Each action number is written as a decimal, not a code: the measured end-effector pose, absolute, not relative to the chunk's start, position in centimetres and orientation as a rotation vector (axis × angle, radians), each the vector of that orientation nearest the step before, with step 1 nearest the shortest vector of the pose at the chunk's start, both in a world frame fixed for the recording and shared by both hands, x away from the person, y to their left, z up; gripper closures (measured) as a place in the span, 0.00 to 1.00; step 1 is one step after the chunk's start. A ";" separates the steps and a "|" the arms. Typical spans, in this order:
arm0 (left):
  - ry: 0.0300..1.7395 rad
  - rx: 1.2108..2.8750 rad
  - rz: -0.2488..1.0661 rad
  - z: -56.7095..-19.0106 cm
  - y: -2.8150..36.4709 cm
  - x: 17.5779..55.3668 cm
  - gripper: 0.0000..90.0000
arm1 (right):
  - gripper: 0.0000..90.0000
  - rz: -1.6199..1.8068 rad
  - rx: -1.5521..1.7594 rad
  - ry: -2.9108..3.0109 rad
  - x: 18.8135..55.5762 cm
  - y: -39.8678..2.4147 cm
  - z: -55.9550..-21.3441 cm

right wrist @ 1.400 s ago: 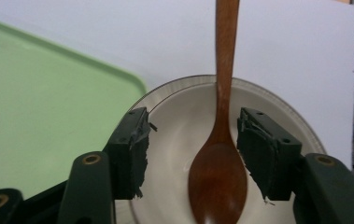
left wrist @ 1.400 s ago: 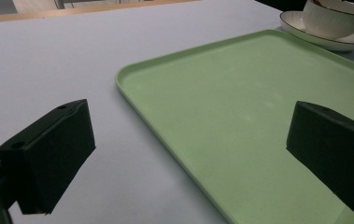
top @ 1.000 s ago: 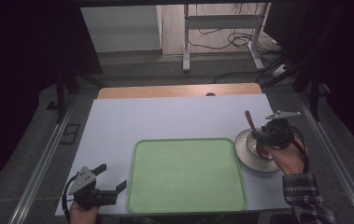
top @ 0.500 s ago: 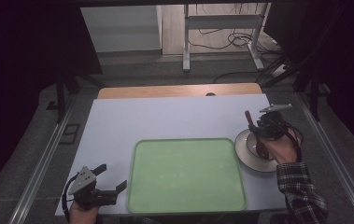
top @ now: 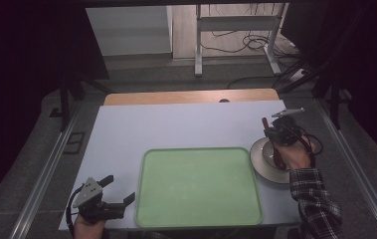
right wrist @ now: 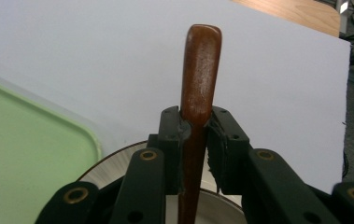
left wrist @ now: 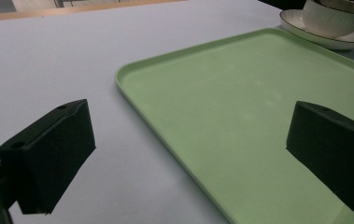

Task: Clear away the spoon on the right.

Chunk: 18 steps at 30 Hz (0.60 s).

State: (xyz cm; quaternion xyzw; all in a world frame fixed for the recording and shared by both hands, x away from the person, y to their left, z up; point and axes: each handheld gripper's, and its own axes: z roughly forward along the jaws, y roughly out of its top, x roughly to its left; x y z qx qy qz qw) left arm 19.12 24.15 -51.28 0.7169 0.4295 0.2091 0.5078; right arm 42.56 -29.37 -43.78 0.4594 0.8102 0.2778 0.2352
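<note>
A brown wooden utensil handle (right wrist: 199, 79) stands upright between the jaws of my right gripper (right wrist: 196, 135), which is shut on it; its lower end is hidden. In the high view the right gripper (top: 275, 133) hovers over a white saucer (top: 263, 164) at the table's right, with the wooden handle (top: 265, 123) sticking up. A white ribbed cup (left wrist: 333, 16) sits on the saucer (left wrist: 300, 29) in the left gripper view. My left gripper (top: 110, 191) rests open at the front left, next to the green tray (top: 198, 186), nothing between its fingers (left wrist: 48, 154).
The empty green tray (left wrist: 240, 107) lies in the middle front of the pale table (top: 176, 124). A wooden strip (top: 191, 96) runs along the table's far edge. Metal rails (top: 47, 169) flank both sides.
My right gripper has lifted and drawn back a little from the saucer with the wooden handle in it. The left gripper has stayed put.
</note>
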 end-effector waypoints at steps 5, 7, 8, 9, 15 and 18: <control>1.036 1.727 0.503 -51.3 24.1 19.1 0.01 | 0.86 0.762 1.266 2.239 42.5 -29.2 -43.5; 1.035 1.727 0.503 -51.3 24.1 19.1 0.01 | 0.86 0.755 1.266 2.253 42.5 -29.1 -43.3; 1.035 1.727 0.502 -51.3 24.1 19.1 0.01 | 0.86 0.753 1.265 2.262 42.5 -29.1 -43.2; 1.035 1.727 0.502 -51.3 24.1 19.1 0.01 | 0.86 0.751 1.257 2.270 42.5 -29.1 -43.0; 1.034 1.728 0.502 -51.3 24.1 19.1 0.01 | 0.86 0.722 1.220 2.304 42.3 -28.9 -42.2; 1.034 1.727 0.502 -51.3 24.1 19.1 0.01 | 0.86 0.718 1.222 2.312 42.2 -28.8 -41.7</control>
